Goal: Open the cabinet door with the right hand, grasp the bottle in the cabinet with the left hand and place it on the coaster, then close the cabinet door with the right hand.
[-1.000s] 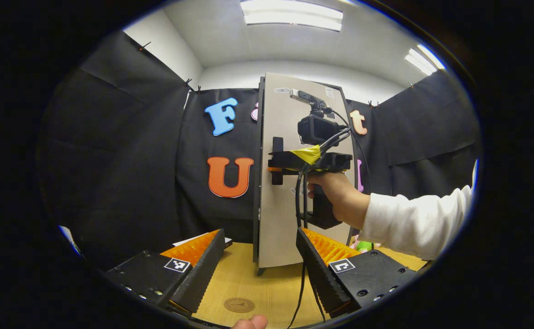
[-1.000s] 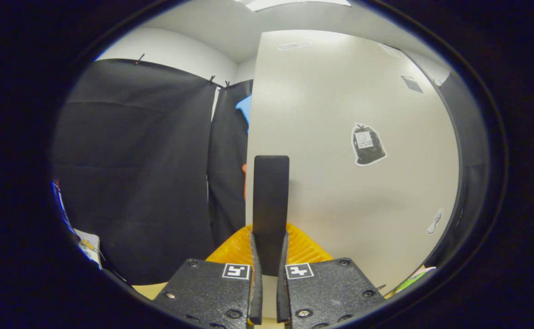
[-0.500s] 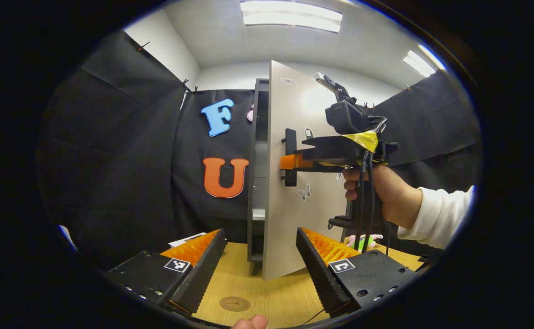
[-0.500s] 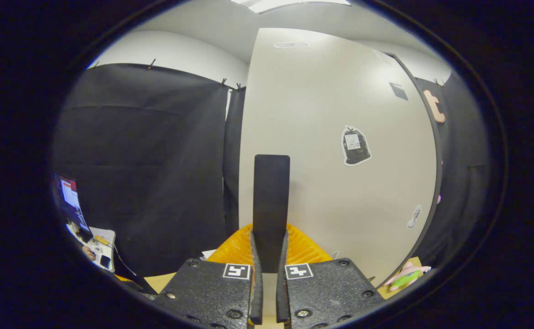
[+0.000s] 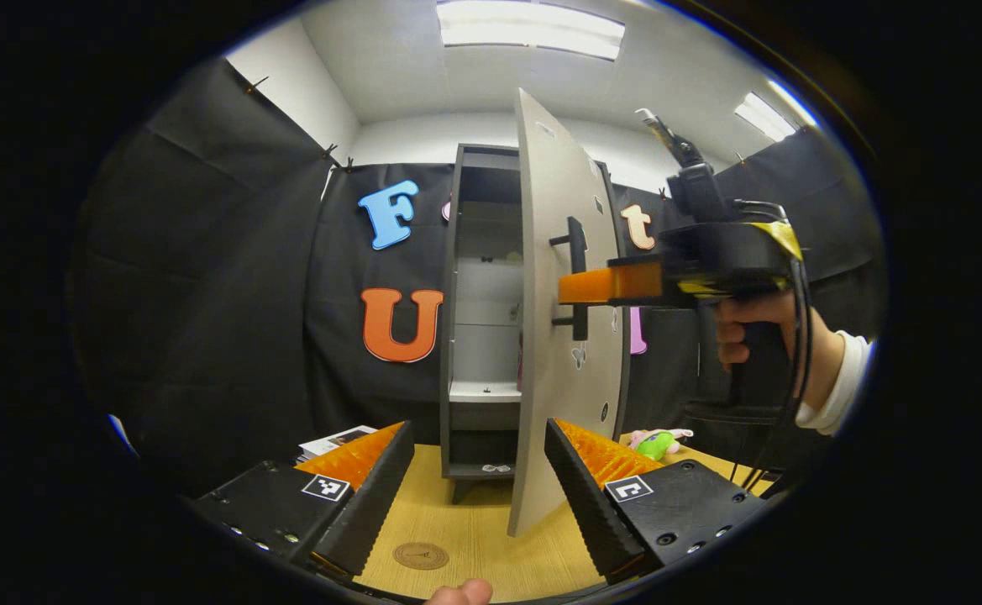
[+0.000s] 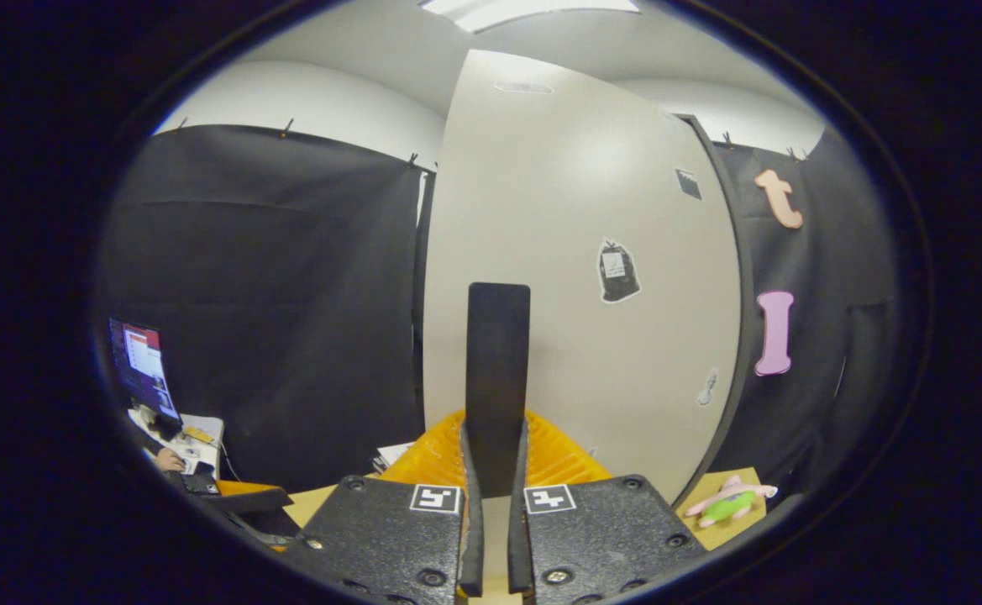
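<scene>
A grey cabinet (image 5: 455, 294) stands at the back of the wooden table (image 5: 474, 529), its pale door (image 5: 551, 210) swung partly open. My right gripper (image 5: 576, 287) is shut on the door's black handle (image 5: 576, 252); in the right gripper view the handle (image 6: 497, 370) stands upright between the closed fingers of this gripper (image 6: 491, 458). My left gripper (image 5: 478, 433) hangs open and empty over the table, in front of the cabinet. A round brown coaster (image 5: 420, 555) lies on the table just below it. The door hides the right part of the cabinet's pale shelves (image 5: 484, 390).
A green and pink plush toy (image 5: 657, 441) (image 6: 730, 502) lies on the table right of the cabinet. Papers (image 5: 335, 439) sit at the table's back left. A monitor (image 6: 144, 357) and a cluttered desk show far left in the right gripper view.
The right gripper has pulled the door outward by its handle, from almost closed to well open. The cabinet's shelves have come into view. The left gripper has stayed put.
</scene>
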`<state>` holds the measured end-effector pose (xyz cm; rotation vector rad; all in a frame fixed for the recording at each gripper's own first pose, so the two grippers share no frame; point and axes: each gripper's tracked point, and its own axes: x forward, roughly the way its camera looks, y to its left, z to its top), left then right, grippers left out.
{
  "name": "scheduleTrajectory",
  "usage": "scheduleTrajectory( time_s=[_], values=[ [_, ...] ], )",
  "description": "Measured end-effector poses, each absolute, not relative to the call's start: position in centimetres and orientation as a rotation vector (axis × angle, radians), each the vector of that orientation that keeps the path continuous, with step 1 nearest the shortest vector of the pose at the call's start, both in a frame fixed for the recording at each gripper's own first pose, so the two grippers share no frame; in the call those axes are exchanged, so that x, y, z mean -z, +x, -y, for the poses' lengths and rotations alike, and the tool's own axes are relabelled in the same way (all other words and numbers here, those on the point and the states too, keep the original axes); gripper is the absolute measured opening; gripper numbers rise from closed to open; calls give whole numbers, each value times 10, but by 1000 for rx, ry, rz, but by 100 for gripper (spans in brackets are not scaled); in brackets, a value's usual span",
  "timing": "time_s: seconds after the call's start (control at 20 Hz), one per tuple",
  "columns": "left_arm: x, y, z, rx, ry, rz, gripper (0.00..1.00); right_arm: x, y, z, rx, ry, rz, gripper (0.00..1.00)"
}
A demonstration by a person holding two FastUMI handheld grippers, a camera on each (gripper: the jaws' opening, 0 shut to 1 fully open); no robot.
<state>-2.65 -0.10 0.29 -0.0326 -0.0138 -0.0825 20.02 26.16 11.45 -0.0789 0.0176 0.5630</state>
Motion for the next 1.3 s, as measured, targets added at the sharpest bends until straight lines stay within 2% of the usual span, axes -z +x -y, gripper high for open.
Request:
scheduleTrajectory(
  time_s=[0.4,0.85,1.1,1.3],
  values=[
    [4,-22,37,164,-47,-3,94,-116,187,-225,-473,-73,-31,14],
    [12,-23,62,206,-64,-23,94,-120,188,-173,-240,-96,-12,13],
    [11,-23,73,223,-68,-15,94,-122,189,-147,-128,-85,-11,5],
    [11,-25,81,235,-67,-15,94,-125,189,-134,-85,-74,7,4]
  ],
)
